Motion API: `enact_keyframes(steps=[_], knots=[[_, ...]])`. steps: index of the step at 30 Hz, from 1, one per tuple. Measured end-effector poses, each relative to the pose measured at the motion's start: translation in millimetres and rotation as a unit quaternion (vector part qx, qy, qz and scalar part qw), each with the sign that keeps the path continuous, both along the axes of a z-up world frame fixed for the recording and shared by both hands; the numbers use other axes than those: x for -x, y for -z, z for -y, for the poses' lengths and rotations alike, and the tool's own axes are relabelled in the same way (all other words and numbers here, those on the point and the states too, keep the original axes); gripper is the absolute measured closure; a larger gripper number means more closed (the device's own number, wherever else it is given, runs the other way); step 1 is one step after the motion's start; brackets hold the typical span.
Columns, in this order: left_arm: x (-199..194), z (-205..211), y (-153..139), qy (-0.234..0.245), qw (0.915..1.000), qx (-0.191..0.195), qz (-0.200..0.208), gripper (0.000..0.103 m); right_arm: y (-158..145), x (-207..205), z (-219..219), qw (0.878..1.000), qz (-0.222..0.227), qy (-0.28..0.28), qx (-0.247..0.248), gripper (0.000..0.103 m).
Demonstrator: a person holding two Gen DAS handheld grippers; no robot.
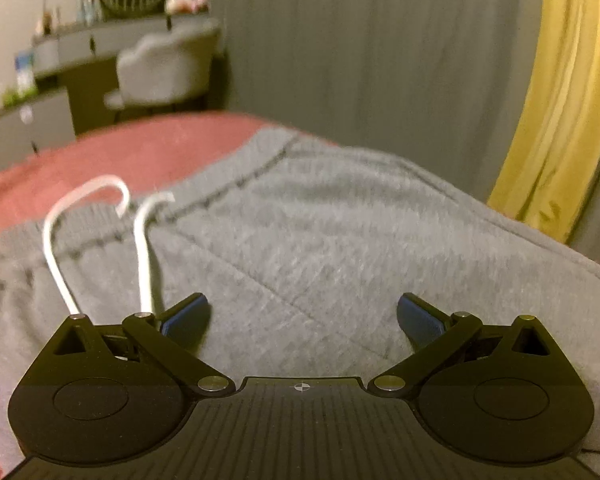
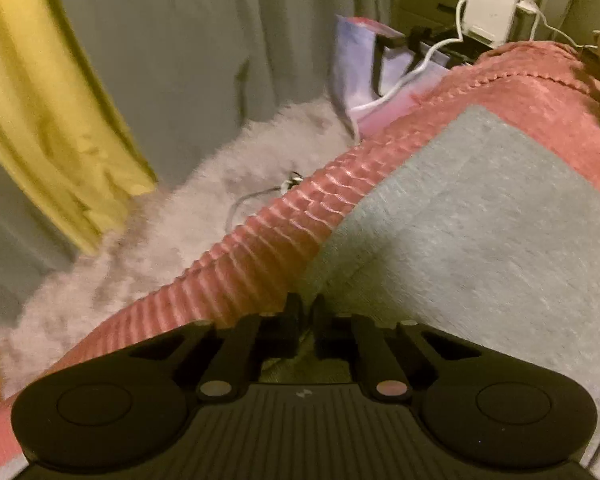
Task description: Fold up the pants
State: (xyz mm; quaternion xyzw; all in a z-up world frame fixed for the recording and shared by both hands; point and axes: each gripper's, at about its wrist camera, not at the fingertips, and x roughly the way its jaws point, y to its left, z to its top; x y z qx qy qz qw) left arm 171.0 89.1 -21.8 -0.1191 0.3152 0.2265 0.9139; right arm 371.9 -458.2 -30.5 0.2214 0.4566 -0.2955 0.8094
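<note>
The left tool (image 1: 302, 316) is spread wide just over the grey pants (image 1: 300, 240), drawstring (image 1: 146, 248) ahead-left. The right tool (image 2: 306, 316) pinches the pants' edge at the pink bedspread (image 2: 260, 248); beyond, a bag (image 2: 364, 68), contents hidden.

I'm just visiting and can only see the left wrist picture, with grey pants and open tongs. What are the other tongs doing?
Observer: The right tongs are closed on the edge of the grey pants.
Operator: Where is that edge?
Observer: Near the side of the bed, by the ribbed border of the pink blanket.
Operator: What's beyond the bed there?
Observer: A fluffy white rug on the floor, with a white cable trailing down.
</note>
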Motion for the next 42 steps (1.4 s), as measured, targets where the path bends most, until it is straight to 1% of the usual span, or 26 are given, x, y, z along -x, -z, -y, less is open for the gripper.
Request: enact_keyframes(steps=[3, 4, 6, 8, 10, 11, 12, 14, 17, 19, 20, 21, 23, 24, 27, 29, 30, 34, 35, 36, 37, 38, 39, 40, 41, 42], knots=[[1.4, -7.6, -3.4, -0.019, 0.9997, 0.009, -0.007, 0.000, -26.9, 62.5, -7.8, 0.998, 0.048, -0.033, 0.023, 0.099], [2.7, -8.5, -5.3, -0.019, 0.9997, 0.011, -0.005, 0.000, -34.2, 94.2, -10.4, 0.997, 0.067, -0.036, 0.025, 0.099], [5.4, -10.3, -7.0, -0.006, 0.9995, 0.032, 0.003, 0.000, -39.4, 158.2, -17.6, 0.996, 0.074, -0.036, 0.026, 0.099], [5.3, -10.7, -6.1, 0.014, 0.9979, 0.063, -0.002, 0.000, -31.2, 225.8, -29.1, 0.997, 0.060, -0.034, 0.031, 0.100], [3.1, -8.9, -4.2, 0.043, 0.9953, 0.086, -0.013, 0.000, -16.7, 286.0, -41.2, 0.999, 0.044, -0.023, 0.008, 0.103], [3.5, -7.6, -5.2, 0.055, 0.9941, 0.093, -0.009, 0.000, -8.5, 308.8, -49.0, 0.999, 0.019, -0.022, 0.018, 0.103], [5.0, -6.2, -6.6, 0.066, 0.9926, 0.102, -0.004, 0.000, -3.1, 329.9, -56.6, 0.999, 0.014, -0.029, 0.042, 0.103], [4.8, -3.2, -9.1, 0.088, 0.9884, 0.124, -0.006, 0.000, -5.6, 354.9, -63.0, 0.996, 0.029, -0.040, 0.071, 0.103], [3.4, 3.0, -16.1, 0.118, 0.9828, 0.141, -0.011, 0.000, -28.9, 349.8, -55.7, 0.989, 0.075, -0.058, 0.114, 0.098], [-0.6, 4.6, -24.0, 0.130, 0.9787, 0.159, -0.009, 0.000, -38.7, 331.9, -47.4, 0.981, 0.097, -0.075, 0.148, 0.090], [-3.6, 4.9, -28.9, 0.134, 0.9755, 0.175, -0.005, 0.000, -40.9, 320.8, -44.2, 0.978, 0.093, -0.087, 0.164, 0.076], [-8.8, 3.1, -32.9, 0.137, 0.9706, 0.198, -0.003, 0.000, -42.6, 306.0, -40.7, 0.975, 0.092, -0.098, 0.177, 0.055], [-26.7, 0.3, -39.3, 0.135, 0.9631, 0.233, 0.000, 0.000, -41.4, 283.9, -33.7, 0.967, 0.102, -0.117, 0.202, 0.023], [-39.4, -1.2, -40.5, 0.134, 0.9606, 0.243, -0.010, 0.000, -38.5, 273.2, -30.4, 0.964, 0.095, -0.123, 0.215, 0.020], [-83.1, -3.6, -37.6, 0.123, 0.9533, 0.273, -0.043, 0.002, -28.3, 244.0, -27.0, 0.962, 0.067, -0.143, 0.223, 0.020], [-108.9, -3.1, -33.4, 0.111, 0.9465, 0.296, -0.064, 0.016, -23.1, 235.9, -24.7, 0.963, 0.062, -0.142, 0.221, 0.020], [-118.6, -2.4, -30.8, 0.107, 0.9448, 0.301, -0.074, 0.018, -21.3, 234.9, -22.5, 0.963, 0.064, -0.139, 0.220, 0.020], [-167.0, 16.8, -23.7, 0.120, 0.9426, 0.287, -0.122, 0.018, -6.4, 232.8, -17.7, 0.971, 0.058, -0.124, 0.194, 0.021], [-176.0, 20.9, -20.5, 0.123, 0.9398, 0.289, -0.134, 0.018, -2.9, 233.7, -17.1, 0.973, 0.057, -0.123, 0.189, 0.026], [-182.0, 22.7, -17.8, 0.120, 0.9382, 0.292, -0.142, 0.018, -0.7, 232.7, -14.2, 0.974, 0.055, -0.121, 0.184, 0.036], [-186.7, 23.1, -13.3, 0.113, 0.9378, 0.293, -0.148, 0.015, 0.9, 233.0, -10.5, 0.975, 0.055, -0.118, 0.179, 0.040], [-190.2, 22.2, -7.0, 0.105, 0.9362, 0.297, -0.156, 0.016, 2.6, 234.3, -9.8, 0.976, 0.058, -0.113, 0.175, 0.043], [-193.9, 19.8, -0.1, 0.098, 0.9338, 0.304, -0.162, 0.018, 3.6, 236.3, -8.7, 0.978, 0.061, -0.108, 0.170, 0.055], [-192.6, 17.2, 0.7, 0.094, 0.9350, 0.304, -0.156, 0.027, 5.2, 235.8, -7.3, 0.978, 0.059, -0.104, 0.170, 0.064], [-191.0, 13.3, -0.5, 0.089, 0.9370, 0.303, -0.150, 0.046, 6.6, 236.0, -5.5, 0.978, 0.051, -0.099, 0.176, 0.081], [-187.0, 9.7, -2.2, 0.090, 0.9377, 0.303, -0.145, 0.059, 6.5, 236.5, -4.2, 0.978, 0.047, -0.094, 0.182, 0.090]])
